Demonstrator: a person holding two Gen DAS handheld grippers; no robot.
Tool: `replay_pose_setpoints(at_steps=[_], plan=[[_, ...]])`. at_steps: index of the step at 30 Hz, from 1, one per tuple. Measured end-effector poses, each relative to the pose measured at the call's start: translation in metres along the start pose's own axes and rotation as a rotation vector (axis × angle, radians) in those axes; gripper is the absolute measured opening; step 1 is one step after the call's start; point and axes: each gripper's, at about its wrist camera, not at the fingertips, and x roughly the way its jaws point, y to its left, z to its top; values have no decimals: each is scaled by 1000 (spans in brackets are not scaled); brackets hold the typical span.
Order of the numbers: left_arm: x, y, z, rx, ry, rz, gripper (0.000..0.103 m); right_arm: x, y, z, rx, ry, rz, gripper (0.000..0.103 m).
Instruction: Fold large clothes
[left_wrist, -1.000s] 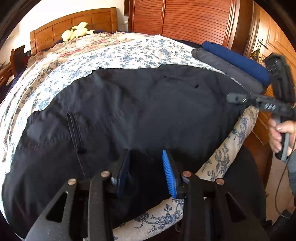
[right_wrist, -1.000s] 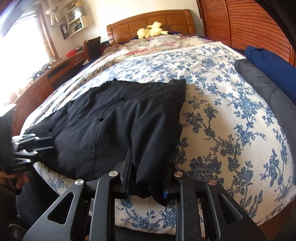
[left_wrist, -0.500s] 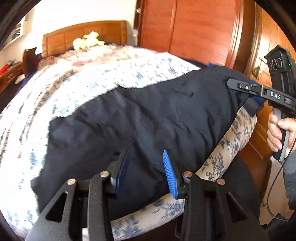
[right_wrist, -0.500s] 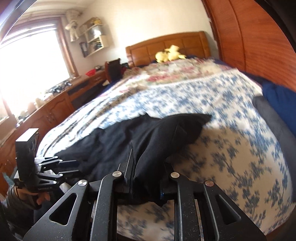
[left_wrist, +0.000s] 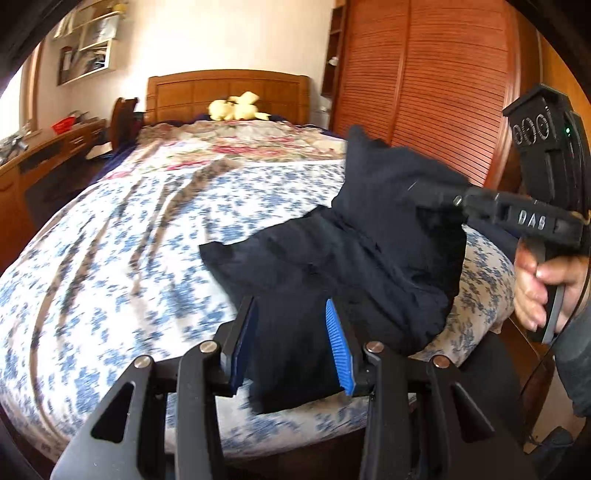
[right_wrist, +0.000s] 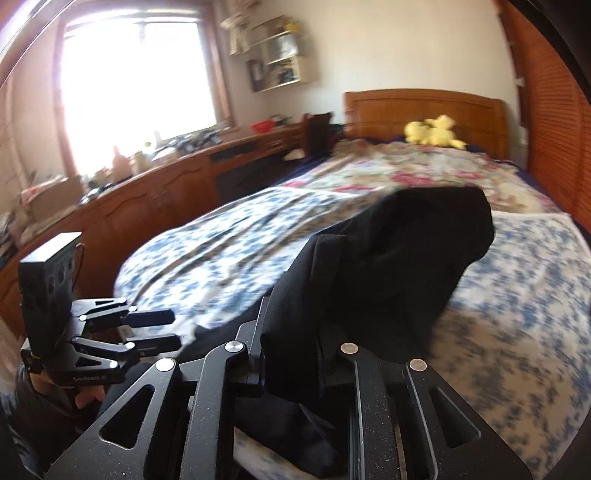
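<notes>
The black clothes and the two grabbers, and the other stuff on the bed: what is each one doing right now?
Black garment: bunched, lifted at one end, partly on the bed.
Right gripper: shut on the garment.
Left gripper: garment between its fingers; grip unclear.
Bedspread: spread flat.
Yellow plush toy: lying by the headboard.
Wardrobe doors: closed.

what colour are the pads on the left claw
Blue, ribbed pads, clearest in the left wrist view.

Garment (left_wrist: 369, 258) on bedspread (left_wrist: 129, 258) (near edge), toy (left_wrist: 236, 109) by headboard (left_wrist: 229, 92).
</notes>
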Motion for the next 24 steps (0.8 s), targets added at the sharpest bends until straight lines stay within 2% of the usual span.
replay_pose_setpoints(at_steps=[3,6,9,10,13,15,17,21,24], plan=[[-6,15,-6,-24,1,24,37,33,21,-6,-3,47,24,17],[-8,23,-12,-41,2,37,37,58,28,-18,28,109,42,24],[-10,30,-17,-53,5,44,37,71,27,-23,78,161,59,39],[-10,32,-18,-57,4,45,37,69,28,-22,84,167,64,50],[-10,34,-20,-69,3,44,37,55,30,-16,72,140,52,56],[-11,34,-20,-76,-3,44,37,43,29,-10,47,120,41,56],[-12,33,-20,-81,-14,45,37,24,21,-6,7,80,-13,56],[-11,24,-15,-72,-25,33,37,6,-6,-6,-15,66,-91,56],[-10,17,-10,-60,-30,21,37,7,-26,-19,-1,102,-132,43]])
